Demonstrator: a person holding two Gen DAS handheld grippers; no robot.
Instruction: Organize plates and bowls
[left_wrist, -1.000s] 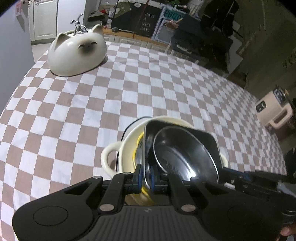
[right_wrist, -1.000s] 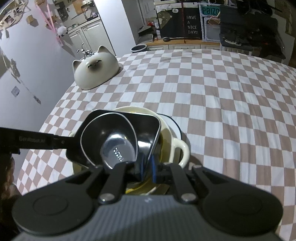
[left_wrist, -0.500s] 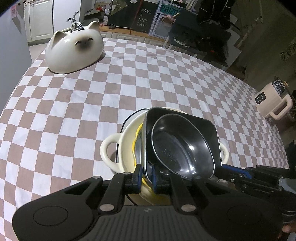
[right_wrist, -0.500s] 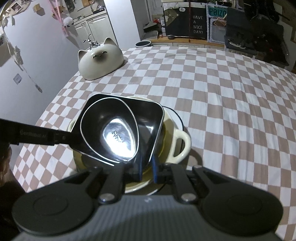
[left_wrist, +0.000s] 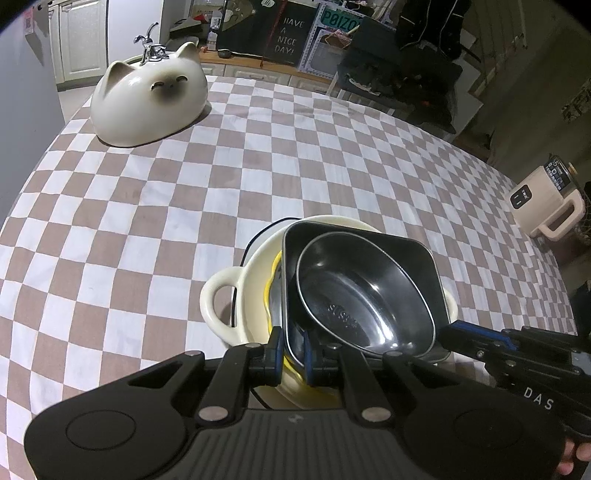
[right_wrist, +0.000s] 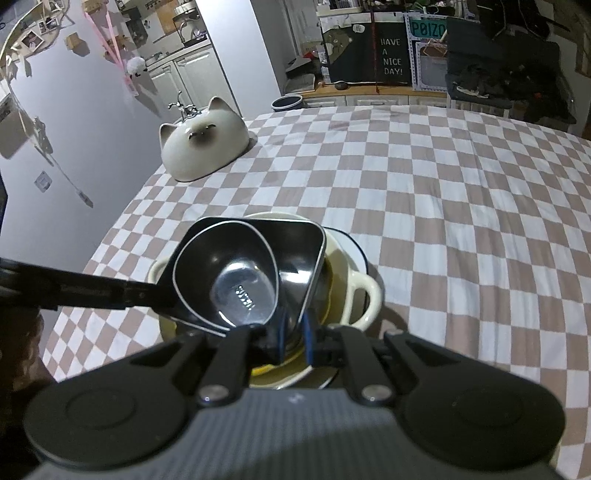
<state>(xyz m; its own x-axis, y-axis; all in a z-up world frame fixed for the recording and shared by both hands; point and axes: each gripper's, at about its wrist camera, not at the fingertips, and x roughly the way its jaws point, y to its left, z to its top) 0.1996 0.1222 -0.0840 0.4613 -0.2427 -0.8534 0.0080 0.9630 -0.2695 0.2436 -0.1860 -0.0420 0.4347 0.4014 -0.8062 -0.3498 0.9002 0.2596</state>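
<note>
Left wrist view: the left gripper (left_wrist: 292, 349) is pinching the near rim of the black square dish (left_wrist: 417, 258), its blue-padded fingers (left_wrist: 275, 350) pressed close on either side of the thin wall. A black oval bowl (left_wrist: 364, 295) is sitting nested inside that dish. Both are resting tilted in the cream two-handled pot (left_wrist: 221, 299), with a yellow rim (left_wrist: 269, 291) showing between pot and dish. The stack is standing on the checkered tablecloth (left_wrist: 147, 206) near the table's front edge. The right gripper (left_wrist: 476, 336) is reaching in from the right and meeting the dish's far corner. The cloth is lying bare from the pot out to the cat-shaped bowl (left_wrist: 147, 105), which is sitting upside down well apart at the far left edge. A beige appliance (left_wrist: 546, 203) is standing beyond the table's right edge.

Right wrist view: the right gripper (right_wrist: 293, 332) is clamping the near corner of the black square dish (right_wrist: 299, 251), fingers (right_wrist: 308, 334) squeezed onto its rim. The black oval bowl (right_wrist: 225, 273) is lying inside, and the left gripper's arm (right_wrist: 74, 290) is crossing in from the left. The cream two-handled pot (right_wrist: 364, 295) is sitting on a white plate (right_wrist: 354, 251) with a dark rim. Open cloth is stretching away to the right and far side; the cat-shaped bowl (right_wrist: 207, 147) is sitting by the far left edge, next to a grey wall (right_wrist: 74, 147).
</note>
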